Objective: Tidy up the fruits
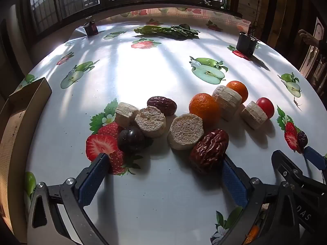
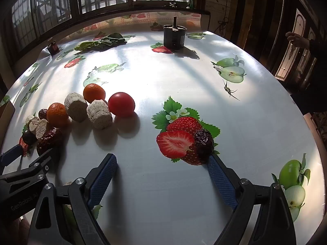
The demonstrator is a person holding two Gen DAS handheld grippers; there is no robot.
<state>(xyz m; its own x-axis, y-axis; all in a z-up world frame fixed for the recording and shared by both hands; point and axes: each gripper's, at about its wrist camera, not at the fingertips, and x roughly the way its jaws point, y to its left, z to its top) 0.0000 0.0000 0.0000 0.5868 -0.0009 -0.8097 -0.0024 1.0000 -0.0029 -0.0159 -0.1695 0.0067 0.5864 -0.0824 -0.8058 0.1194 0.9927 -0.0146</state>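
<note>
On the fruit-print tablecloth lies a loose row: a wrinkled red date [image 1: 208,149], a second date [image 1: 162,105], two oranges [image 1: 204,107] [image 1: 238,90], a red tomato [image 1: 265,107], a dark plum [image 1: 130,138] and several beige cut cylinders [image 1: 185,131]. My left gripper [image 1: 163,163] stands open just short of the near date, nothing between its pads. In the right wrist view, a third date [image 2: 203,140] rests on a printed strawberry, by the tip of the right finger [image 2: 220,179]. My right gripper [image 2: 163,163] is open and holds nothing. The tomato [image 2: 121,104] lies ahead of it, to the left.
A cardboard box [image 1: 26,102] stands at the table's left edge. Leafy greens [image 1: 169,30], a small dark-red box [image 1: 91,27] and a dark cylindrical container [image 2: 173,37] sit at the far side under the windows. A person's hand [image 2: 296,39] shows beyond the right edge.
</note>
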